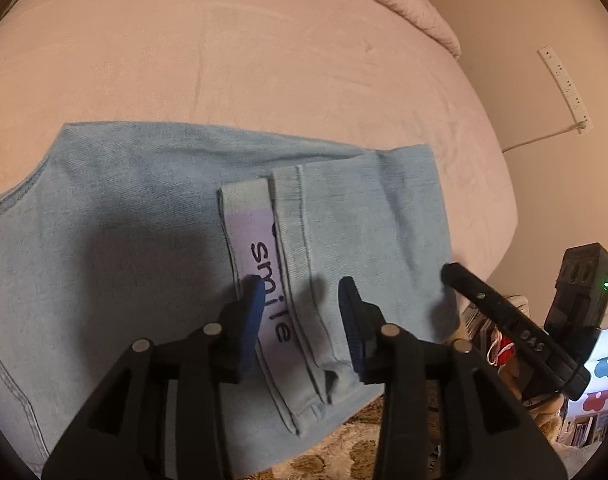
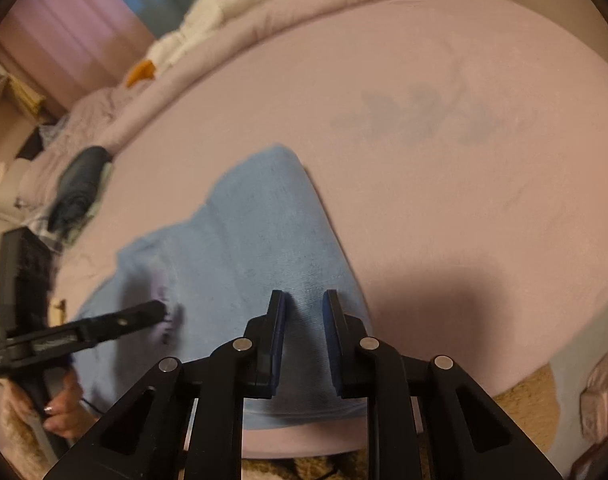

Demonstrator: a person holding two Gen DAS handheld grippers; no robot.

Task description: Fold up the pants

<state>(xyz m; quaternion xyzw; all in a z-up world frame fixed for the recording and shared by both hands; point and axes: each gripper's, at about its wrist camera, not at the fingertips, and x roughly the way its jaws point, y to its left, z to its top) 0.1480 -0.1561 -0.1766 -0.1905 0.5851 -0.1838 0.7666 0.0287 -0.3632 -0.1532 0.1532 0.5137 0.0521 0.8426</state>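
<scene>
Light blue denim pants (image 1: 144, 208) lie folded on a pink bed (image 1: 224, 60), near its front edge. A leg hem with a lilac "smile" strip (image 1: 264, 276) rests on top. My left gripper (image 1: 300, 292) hovers open just over that hem, nothing between its blue-padded fingers. In the right wrist view the same pants (image 2: 256, 232) look blurred, and my right gripper (image 2: 304, 304) stands open above their near right part, holding nothing. The other gripper (image 1: 504, 312) shows at the pants' right edge in the left wrist view; the left one (image 2: 104, 324) appears at lower left in the right wrist view.
A rumpled pink duvet (image 2: 264, 20) with white and orange items lies at the bed's far side. A dark bundle (image 2: 80, 184) sits at the bed's left edge. A patterned rug (image 1: 344, 448) lies below the bed's front edge. A power strip (image 1: 564, 84) lies on the floor beyond the bed.
</scene>
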